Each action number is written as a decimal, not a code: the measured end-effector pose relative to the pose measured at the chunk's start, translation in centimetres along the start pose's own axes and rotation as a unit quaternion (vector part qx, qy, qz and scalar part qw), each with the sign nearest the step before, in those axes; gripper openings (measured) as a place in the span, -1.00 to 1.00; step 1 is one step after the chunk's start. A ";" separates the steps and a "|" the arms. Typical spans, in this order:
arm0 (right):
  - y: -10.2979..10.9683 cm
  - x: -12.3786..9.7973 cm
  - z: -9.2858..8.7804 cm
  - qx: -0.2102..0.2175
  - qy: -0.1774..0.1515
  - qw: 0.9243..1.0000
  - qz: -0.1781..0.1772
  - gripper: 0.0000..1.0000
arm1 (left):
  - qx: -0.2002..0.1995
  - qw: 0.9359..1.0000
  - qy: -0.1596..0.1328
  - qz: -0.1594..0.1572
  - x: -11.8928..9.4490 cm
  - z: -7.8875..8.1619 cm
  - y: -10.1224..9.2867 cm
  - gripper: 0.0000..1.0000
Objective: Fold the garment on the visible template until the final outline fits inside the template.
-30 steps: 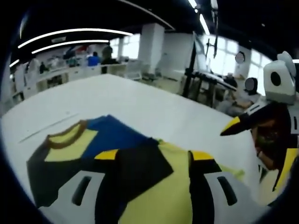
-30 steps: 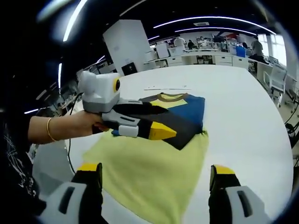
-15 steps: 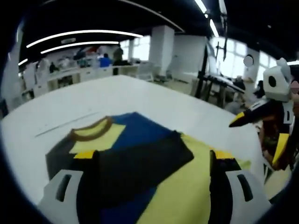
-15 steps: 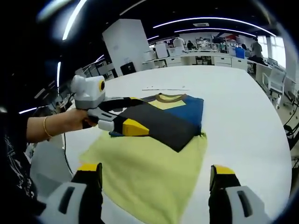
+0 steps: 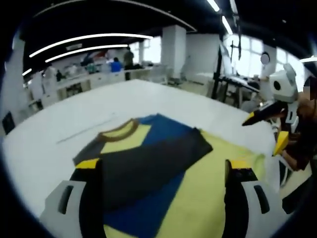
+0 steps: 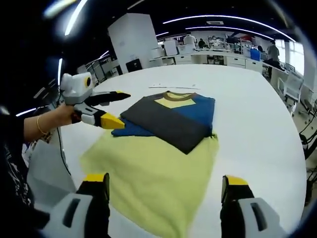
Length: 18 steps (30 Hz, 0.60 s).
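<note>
The left gripper [image 6: 115, 108] has drawn back off the garment [image 6: 163, 148] over the past second: in the right gripper view it sat above the dark folded sleeve, and it now hangs out past the shirt's left edge, clear of the cloth, its yellow-tipped jaws spread and holding nothing. In the left gripper view those same jaws rise from the bottom, set wide, with the shirt lying between and beyond them.

The garment [image 5: 163, 173] lies flat on the white table [image 6: 257, 119], partly folded. Its yellow body spreads toward the cameras, and the upper part is a blue and dark grey block, with a brown-trimmed collar [image 6: 173, 95] at the far end. A dark grey flap [image 6: 166, 121] lies diagonally across the blue, its lower corner reaching onto the yellow. The yellow hem nearest the right gripper view is uneven and slightly rumpled.

The right gripper [image 5: 267, 130] shows at the right edge of the left gripper view, raised off the table beside the shirt, jaws parted and empty. In its own view its jaws stand wide apart at the bottom, the yellow hem between them.

A hand [image 6: 64, 115] with a gold bracelet holds the left gripper. A thin line [image 6: 173, 86] is marked on the table just beyond the collar. Desks, a white pillar [image 6: 133, 42] and people fill the office behind.
</note>
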State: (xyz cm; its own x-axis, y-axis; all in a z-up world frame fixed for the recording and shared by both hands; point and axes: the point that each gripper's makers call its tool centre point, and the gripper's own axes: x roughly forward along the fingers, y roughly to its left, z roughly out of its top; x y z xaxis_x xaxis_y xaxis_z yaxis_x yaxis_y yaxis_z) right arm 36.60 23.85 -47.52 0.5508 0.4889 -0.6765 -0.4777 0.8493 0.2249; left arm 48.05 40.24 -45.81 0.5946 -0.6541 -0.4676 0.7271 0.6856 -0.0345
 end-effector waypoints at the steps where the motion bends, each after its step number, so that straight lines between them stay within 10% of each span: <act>1: 0.1 0.1 -0.2 0.001 0.003 1.000 0.002 0.86 | 0.002 1.000 0.005 -0.002 -0.3 -0.4 -0.1 0.98; 18: 0.8 -0.1 -3.9 0.018 0.025 1.000 -0.002 0.73 | 0.017 0.999 0.038 -0.001 -6.4 -5.6 -0.1 0.98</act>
State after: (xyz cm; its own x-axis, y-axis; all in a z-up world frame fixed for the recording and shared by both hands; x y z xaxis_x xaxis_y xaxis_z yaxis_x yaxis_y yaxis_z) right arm 33.52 23.71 -50.03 0.5173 0.4753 -0.7117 -0.4503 0.8583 0.2459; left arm 42.29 46.18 -47.78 0.5661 -0.6288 -0.5331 0.7407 0.6718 -0.0059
